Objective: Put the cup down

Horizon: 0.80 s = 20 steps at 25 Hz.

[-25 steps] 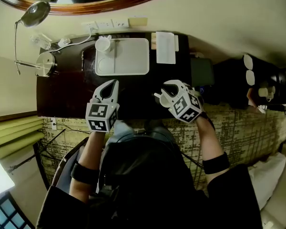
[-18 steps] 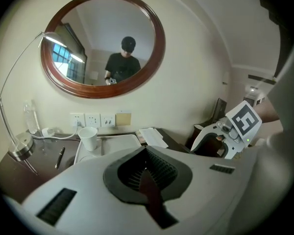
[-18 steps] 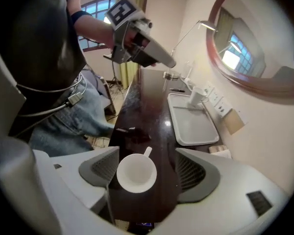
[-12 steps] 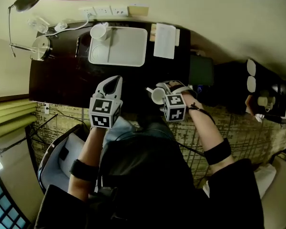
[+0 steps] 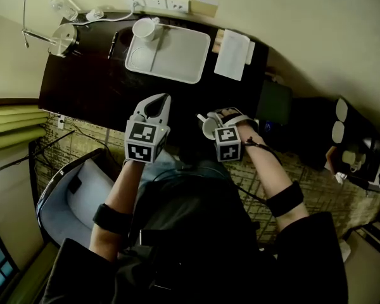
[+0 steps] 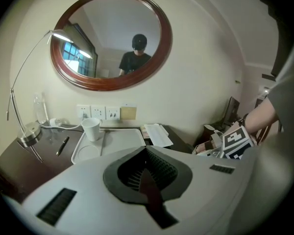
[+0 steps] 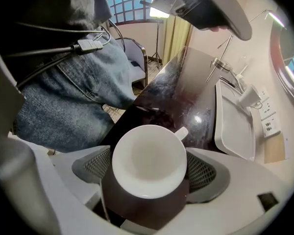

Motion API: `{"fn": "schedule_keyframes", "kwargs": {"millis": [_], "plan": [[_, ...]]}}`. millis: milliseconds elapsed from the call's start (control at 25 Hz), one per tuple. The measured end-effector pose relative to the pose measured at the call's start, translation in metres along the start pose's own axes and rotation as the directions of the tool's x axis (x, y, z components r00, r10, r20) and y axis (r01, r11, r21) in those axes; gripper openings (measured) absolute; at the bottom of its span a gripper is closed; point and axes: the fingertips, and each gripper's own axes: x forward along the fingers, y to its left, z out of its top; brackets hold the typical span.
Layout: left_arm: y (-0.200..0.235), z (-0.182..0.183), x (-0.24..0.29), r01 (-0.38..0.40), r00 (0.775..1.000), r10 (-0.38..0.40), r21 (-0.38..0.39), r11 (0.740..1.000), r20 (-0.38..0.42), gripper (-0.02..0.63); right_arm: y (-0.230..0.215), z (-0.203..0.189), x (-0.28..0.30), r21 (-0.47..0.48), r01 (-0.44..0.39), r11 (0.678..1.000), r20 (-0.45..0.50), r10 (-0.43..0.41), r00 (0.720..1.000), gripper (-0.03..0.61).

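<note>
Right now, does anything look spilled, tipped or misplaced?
Nothing spilled. The white ceramic cup stands upright between the right gripper's jaws, which have just been opening, very near the dark desk's front edge.

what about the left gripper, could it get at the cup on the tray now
Probably yes: only bare desktop and open tray lie between the left gripper and the cup at the tray's far corner. Its jaws are shut and would need opening.
</note>
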Motion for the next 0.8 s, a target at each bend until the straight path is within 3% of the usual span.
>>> {"fn": "schedule_keyframes", "kwargs": {"millis": [160,440,800], "plan": [[0.001,-0.001,0.001,-0.006,1.000,0.006,-0.008,1.000,-0.008,0.000,-0.001,-0.004,0.006,-0.025,-0.019,1.000,-0.024,0.018,1.000,0.453],[0.008,-0.004,-0.001,-0.019,1.000,0.019,-0.027,0.999,-0.013,0.000,-0.002,-0.001,0.005,-0.027,-0.007,1.000,-0.009,0.006,1.000,0.446],[0.032,-0.011,-0.009,-0.024,0.999,0.023,-0.046,0.999,-0.026,0.000,-0.029,0.027,-0.016,0.111,0.034,0.993,0.055,-0.040,0.998,0.446]]}}
